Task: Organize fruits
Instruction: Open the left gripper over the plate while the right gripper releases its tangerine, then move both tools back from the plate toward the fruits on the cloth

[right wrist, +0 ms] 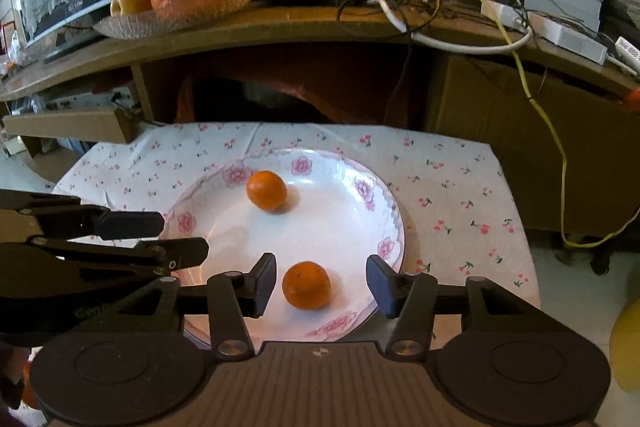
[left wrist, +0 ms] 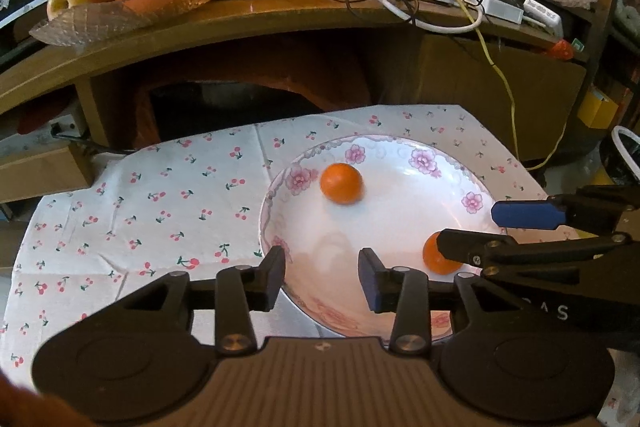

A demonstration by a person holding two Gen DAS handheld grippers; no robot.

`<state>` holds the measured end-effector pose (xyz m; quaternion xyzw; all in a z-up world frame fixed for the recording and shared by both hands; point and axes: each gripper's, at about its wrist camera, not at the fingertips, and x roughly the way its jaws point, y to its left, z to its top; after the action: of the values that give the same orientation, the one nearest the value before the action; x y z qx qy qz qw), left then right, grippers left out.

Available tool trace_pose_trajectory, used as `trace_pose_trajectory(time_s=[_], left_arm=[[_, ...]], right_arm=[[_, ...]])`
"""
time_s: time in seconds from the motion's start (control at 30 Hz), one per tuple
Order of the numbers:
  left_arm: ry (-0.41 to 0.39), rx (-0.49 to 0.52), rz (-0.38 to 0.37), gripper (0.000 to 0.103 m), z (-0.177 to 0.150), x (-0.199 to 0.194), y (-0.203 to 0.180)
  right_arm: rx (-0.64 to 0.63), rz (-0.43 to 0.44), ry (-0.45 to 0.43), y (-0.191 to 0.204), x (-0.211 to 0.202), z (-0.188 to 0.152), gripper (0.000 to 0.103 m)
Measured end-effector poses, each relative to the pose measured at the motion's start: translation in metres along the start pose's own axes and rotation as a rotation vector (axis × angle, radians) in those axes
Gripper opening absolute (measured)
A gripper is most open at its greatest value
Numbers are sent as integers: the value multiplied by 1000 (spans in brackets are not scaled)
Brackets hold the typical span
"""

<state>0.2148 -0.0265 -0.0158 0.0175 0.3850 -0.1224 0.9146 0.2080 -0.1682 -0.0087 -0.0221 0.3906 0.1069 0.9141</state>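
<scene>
While both tongs hovered over the dish, the scene read as follows:
Bench: cherry-print cloth.
Plate: holding both fruits.
Right tongs: agape, straddling the near orange, likely closing next.
Left tongs: agape, empty.
Far orange: round, no evident long axis.

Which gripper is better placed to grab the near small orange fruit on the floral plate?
Right gripper: its open fingers already bracket the near small orange fruit. The left gripper sits over bare floral plate, beside it.

Both wrist views close above plate, facing shelf; left camera looks from plate's left, right from right.
</scene>
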Motion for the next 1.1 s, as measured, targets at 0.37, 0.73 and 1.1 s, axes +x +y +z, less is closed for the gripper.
trace_pose_trajectory(time_s=[0.37, 0.73, 1.1], left_arm=[[-27, 13, 1, 50, -3, -27, 7], [-25, 22, 4, 50, -26, -58, 23], [12, 38, 14, 50, -68, -96, 39]], right_arm=[[-28, 16, -15, 7, -19, -7, 52], [-54, 86, 14, 24, -37, -24, 52], [-137, 166, 55, 57, -49, -44, 52]])
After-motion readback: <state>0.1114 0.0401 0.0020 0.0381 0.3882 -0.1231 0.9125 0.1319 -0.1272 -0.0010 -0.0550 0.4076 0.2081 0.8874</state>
